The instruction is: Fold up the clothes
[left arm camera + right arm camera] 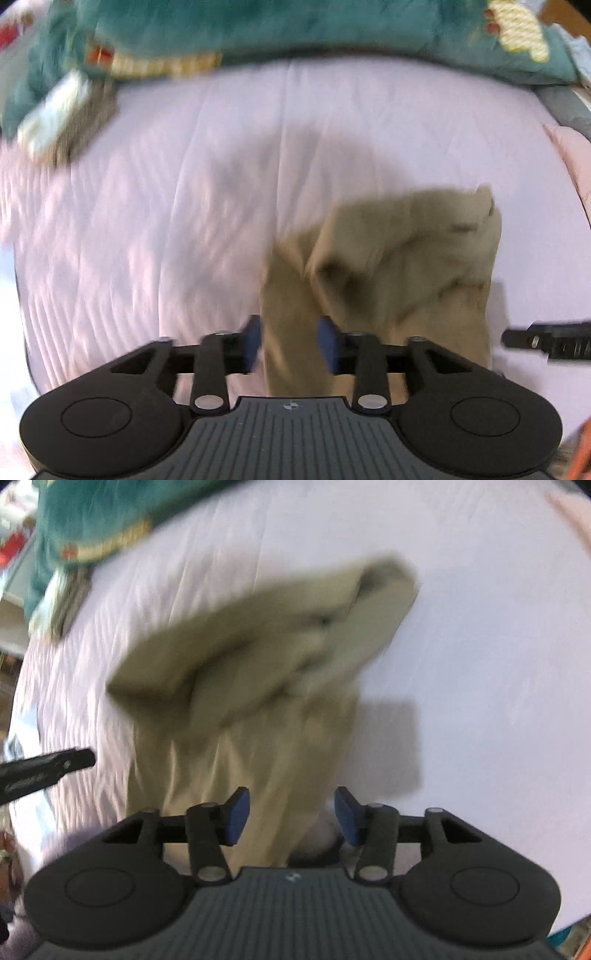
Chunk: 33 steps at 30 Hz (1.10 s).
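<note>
The tan trousers (258, 672) lie crumpled on the bed (480, 664), near its front edge. The left gripper (290, 345) has its jaws spread around a strip of the cloth, not clenched. The right gripper (291, 818) also hangs released above the trousers.

No readable text, label, brand or number shows in either view (motion blur smears the faint pale lettering on the other hand-held gripper (44, 771) beyond reading).

1 khaki garment (236, 672), 2 grippers, 1 teal blanket (258, 26), 1 bedsheet (166, 184).
</note>
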Available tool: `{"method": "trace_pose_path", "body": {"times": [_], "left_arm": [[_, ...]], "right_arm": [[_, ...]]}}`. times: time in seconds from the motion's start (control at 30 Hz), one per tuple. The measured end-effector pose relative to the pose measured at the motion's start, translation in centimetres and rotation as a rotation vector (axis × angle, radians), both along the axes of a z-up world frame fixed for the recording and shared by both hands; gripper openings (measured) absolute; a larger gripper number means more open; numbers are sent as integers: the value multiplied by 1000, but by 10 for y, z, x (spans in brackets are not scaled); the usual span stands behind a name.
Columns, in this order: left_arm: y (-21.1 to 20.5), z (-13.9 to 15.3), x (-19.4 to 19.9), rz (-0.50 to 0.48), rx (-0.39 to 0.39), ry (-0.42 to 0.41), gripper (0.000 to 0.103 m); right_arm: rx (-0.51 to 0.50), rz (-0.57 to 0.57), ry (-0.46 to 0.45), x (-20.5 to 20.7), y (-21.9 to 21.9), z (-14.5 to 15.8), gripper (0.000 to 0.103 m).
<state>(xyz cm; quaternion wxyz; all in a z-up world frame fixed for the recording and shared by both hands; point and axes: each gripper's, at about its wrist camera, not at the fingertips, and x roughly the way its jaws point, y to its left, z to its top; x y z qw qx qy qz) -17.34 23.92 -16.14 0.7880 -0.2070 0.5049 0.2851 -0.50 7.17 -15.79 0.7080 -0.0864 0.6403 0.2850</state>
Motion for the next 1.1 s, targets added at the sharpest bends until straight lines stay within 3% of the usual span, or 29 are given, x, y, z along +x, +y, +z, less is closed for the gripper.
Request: {"method": "trace_pose_path", "body": {"times": [0.13,0.3,0.53,0.6,0.67,0.73,0.77,0.97,1.1], "left_arm": [[-3,-22,38,-72,18,21,53],[3,-43,58,-53,10,69,53],[19,-71,70,-69,-36,91,52],[26,-70,74,-72,-41,58,48],[34,-69,77,-76,-42,19,43],[41,-66,81,-81,-41,-16,25],[46,-65,85,-86,-42,-29,24],[93,-69,118,-66,-29,-75,19],[138,-62,135,26,-41,-168,19]], "right_arm": [[-16,-74,-69,45,19,-6,57],[26,-187,-60,94,31,-21,57],[52,-119,45,121,61,-48,56],[41,-97,51,120,66,-53,51],[49,-73,37,120,69,-50,34],[77,-55,24,121,71,-42,24],[87,-48,11,123,73,-39,20],[91,-18,-72,153,99,-35,17],[151,-51,-151,169,109,-25,14]]}}
